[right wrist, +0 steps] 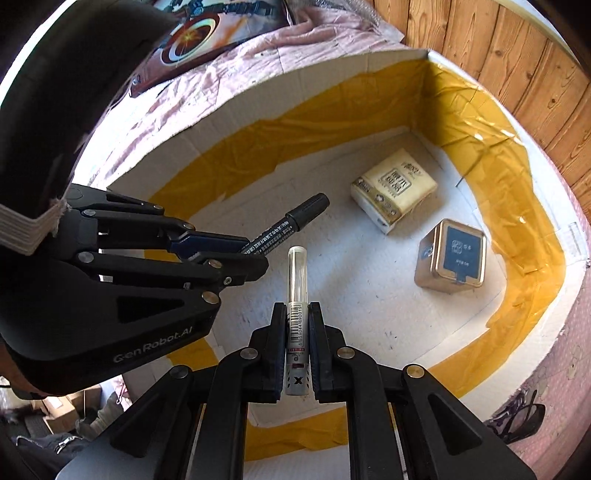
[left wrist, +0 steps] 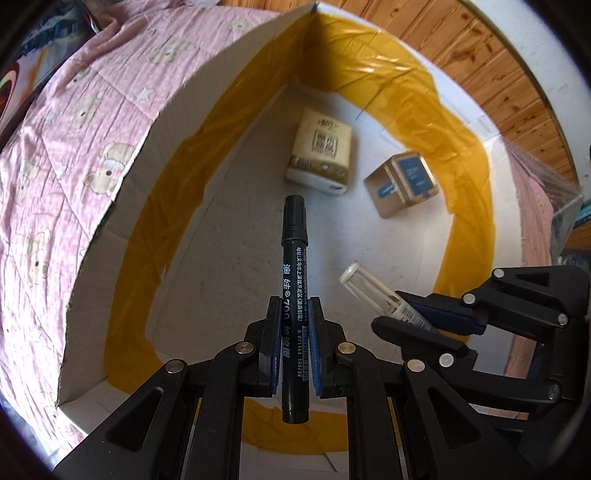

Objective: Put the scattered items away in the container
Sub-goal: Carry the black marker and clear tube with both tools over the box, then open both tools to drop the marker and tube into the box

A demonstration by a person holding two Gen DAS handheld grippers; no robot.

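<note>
A bed covered by a pink quilt [left wrist: 74,155] printed with small bears and stars serves as the landmark. Behind the quilt, along its far edge, runs a wall of knotty wooden planks [right wrist: 517,55], warm brown and varnished. At the head end of the quilt lies a cushion [right wrist: 207,33] with a bright ringed design in red, white and blue. Below the quilt's near edge, on the floor, sit cardboard boxes [right wrist: 70,406] and dark clutter. Daylight falls brightly across the quilt and the planks.
</note>
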